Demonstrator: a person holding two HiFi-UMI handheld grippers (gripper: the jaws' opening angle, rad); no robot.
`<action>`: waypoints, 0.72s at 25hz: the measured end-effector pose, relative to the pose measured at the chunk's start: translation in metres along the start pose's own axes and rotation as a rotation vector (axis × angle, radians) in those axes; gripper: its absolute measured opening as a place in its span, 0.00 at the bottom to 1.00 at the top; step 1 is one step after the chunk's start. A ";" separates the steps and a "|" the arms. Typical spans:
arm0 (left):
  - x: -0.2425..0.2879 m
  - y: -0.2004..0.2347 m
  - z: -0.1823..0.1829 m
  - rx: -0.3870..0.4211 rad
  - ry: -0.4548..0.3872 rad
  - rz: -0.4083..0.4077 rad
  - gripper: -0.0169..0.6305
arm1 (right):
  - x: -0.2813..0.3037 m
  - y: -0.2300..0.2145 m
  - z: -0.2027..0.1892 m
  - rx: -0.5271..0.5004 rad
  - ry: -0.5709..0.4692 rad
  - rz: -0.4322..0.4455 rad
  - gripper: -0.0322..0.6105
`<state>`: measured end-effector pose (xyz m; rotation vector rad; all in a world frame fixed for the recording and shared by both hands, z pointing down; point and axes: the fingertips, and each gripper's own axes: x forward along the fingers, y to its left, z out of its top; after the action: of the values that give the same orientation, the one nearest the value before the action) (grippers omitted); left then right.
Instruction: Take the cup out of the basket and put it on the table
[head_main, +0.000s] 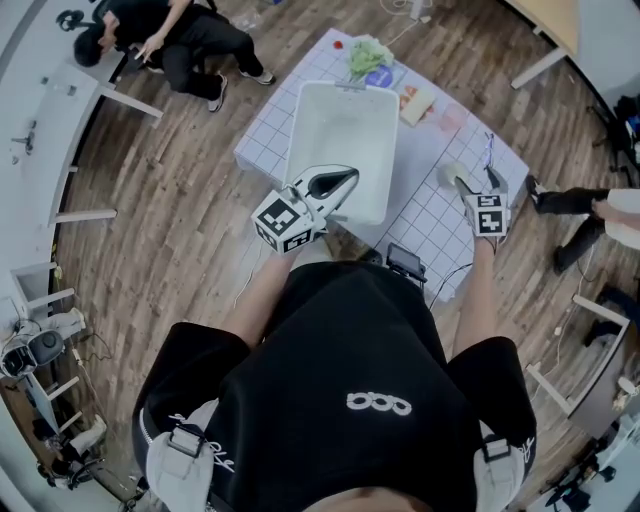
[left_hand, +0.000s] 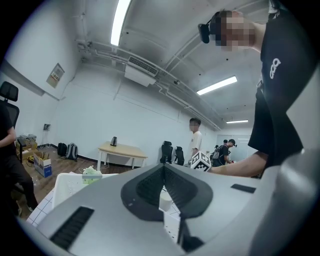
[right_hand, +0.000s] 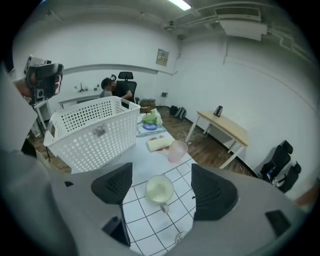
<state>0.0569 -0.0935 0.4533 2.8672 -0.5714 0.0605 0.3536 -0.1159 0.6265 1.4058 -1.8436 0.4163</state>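
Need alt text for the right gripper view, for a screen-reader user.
The right tongs are open, framing a pale cup that stands on the grid-patterned table, clear of both pads. A white perforated basket stands at left, and a pink cup sits farther back.

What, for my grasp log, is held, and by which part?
Nothing. The right gripper is open, clear of the cup on the table; the left gripper is shut, empty.

No words or numbers are coming through legibly. The sticker on the white basket and the wall poster are showing print too small to read. The black shirt is bearing a white three-loop logo.
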 end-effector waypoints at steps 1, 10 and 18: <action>-0.004 0.000 0.000 0.001 -0.003 0.002 0.04 | -0.011 0.004 0.008 -0.001 -0.026 -0.011 0.62; -0.045 0.002 0.006 0.007 -0.031 0.041 0.04 | -0.095 0.087 0.108 -0.008 -0.325 0.052 0.33; -0.084 0.014 0.006 -0.004 -0.063 0.124 0.04 | -0.116 0.200 0.166 -0.019 -0.503 0.370 0.10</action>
<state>-0.0265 -0.0762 0.4435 2.8356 -0.7600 -0.0118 0.1188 -0.0795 0.4698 1.2270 -2.5261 0.2337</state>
